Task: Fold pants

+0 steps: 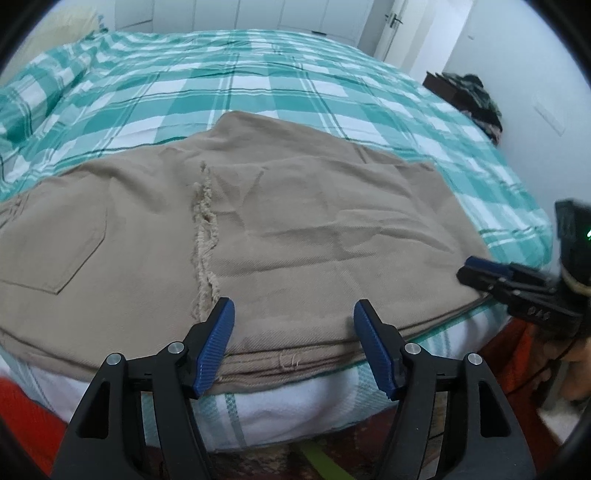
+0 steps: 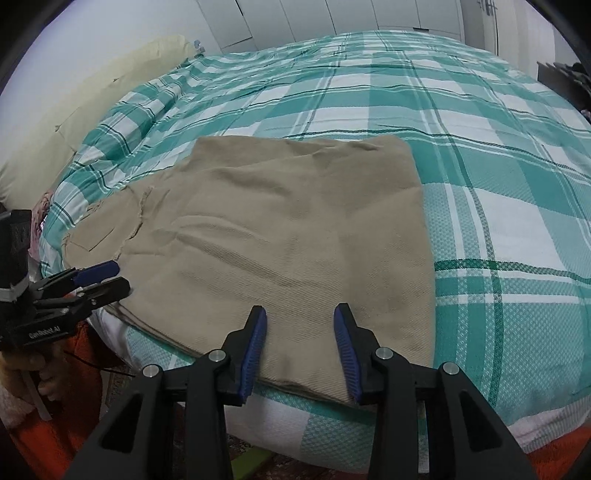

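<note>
while angled downward, both grippers (image 1: 293, 317) (image 2: 300, 325) hover open above pants (image 1: 295, 221).

Plain tan pants (image 1: 258, 229), a paler frayed strip (image 1: 205, 236) running down their middle, lie on a bed cover (image 2: 498, 206) checked in teal, pale aqua and white, crossed by thin dark green lines. A cream pillow (image 2: 66, 122) sits at the head. The left gripper (image 1: 293, 343) and right gripper (image 2: 300, 350) are black with ribbed royal blue pads (image 2: 255, 354) and silver pins. White walls (image 1: 535, 55) and white cupboard doors (image 1: 229, 13) stand behind. Orange-red fabric (image 1: 26, 417) shows below the bed edge, and a lime green strip (image 1: 325, 461) lies on the floor. A dark camouflage-patterned heap (image 1: 476, 99) sits by the far corner.
</note>
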`<action>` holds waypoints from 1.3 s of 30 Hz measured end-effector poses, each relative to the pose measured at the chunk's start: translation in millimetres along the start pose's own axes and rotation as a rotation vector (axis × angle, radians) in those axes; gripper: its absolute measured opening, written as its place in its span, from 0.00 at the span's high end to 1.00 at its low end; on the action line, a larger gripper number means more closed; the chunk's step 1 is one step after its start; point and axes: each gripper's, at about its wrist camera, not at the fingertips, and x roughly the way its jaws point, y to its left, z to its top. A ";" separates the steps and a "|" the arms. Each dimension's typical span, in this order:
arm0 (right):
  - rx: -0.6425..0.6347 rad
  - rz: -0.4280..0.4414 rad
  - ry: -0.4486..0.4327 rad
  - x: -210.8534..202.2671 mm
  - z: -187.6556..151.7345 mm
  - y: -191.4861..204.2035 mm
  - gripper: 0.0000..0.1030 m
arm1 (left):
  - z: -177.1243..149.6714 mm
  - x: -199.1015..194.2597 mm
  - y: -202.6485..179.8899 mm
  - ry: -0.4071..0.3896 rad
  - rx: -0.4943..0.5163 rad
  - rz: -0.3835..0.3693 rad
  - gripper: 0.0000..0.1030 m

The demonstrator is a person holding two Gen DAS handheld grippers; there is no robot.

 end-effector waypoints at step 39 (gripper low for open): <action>0.017 0.016 -0.022 -0.8 -0.7 -1.4 0.61 | -42.0 -77.3 278.1 -0.222 -0.972 -0.064 0.99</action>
